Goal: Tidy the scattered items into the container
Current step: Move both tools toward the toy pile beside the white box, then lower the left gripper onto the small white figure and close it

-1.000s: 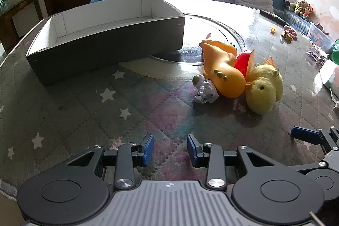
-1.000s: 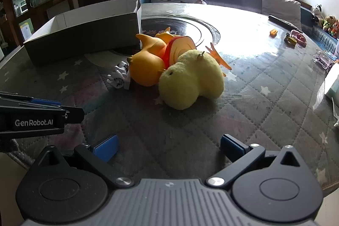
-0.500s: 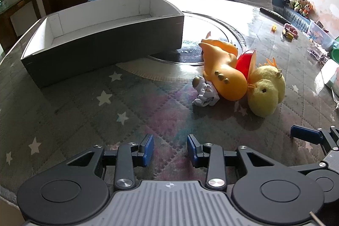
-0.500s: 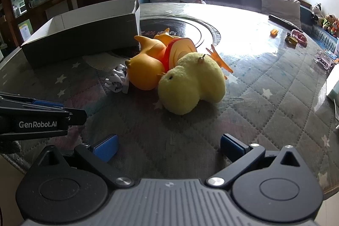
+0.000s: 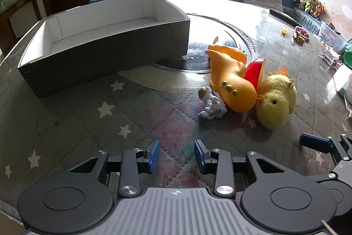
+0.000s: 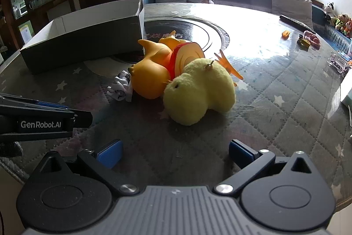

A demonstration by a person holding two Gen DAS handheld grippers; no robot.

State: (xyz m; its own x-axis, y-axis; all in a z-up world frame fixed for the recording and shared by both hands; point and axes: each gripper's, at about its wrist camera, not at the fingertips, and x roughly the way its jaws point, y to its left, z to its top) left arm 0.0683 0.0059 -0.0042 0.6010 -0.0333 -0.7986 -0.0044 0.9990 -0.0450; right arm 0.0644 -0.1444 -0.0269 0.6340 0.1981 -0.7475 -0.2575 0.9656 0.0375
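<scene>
Across the round bench (image 5: 72,124), under its star-patterned quilted cover, the largest thing is the dark cardboard box (image 5: 105,52) with a white inside, lying far left with its open top up and nothing visible in it. One end of it sits on the edge of the glass turntable (image 5: 220,36) at the bench centre. To the right of the box, near it but apart, three toys lie in a touching cluster. The orange rubber dinosaur (image 5: 228,85) lies on its side, a red and orange disc (image 5: 254,74) pressed between it and the yellow plush chick (image 5: 275,100), which lies just right of it. The small white astronaut figure (image 5: 212,104) leans against the dinosaur's left flank. All three are outside the box.

Nearest the cameras, the left claw (image 5: 176,155) hovers low over the cover, its blue pads a narrow gap apart and holding nothing. The right claw (image 6: 175,150) is spread wide, also empty, pointed at the chick (image 6: 198,91) and well short of it. Small toys (image 5: 300,33) lie far right on the bench.
</scene>
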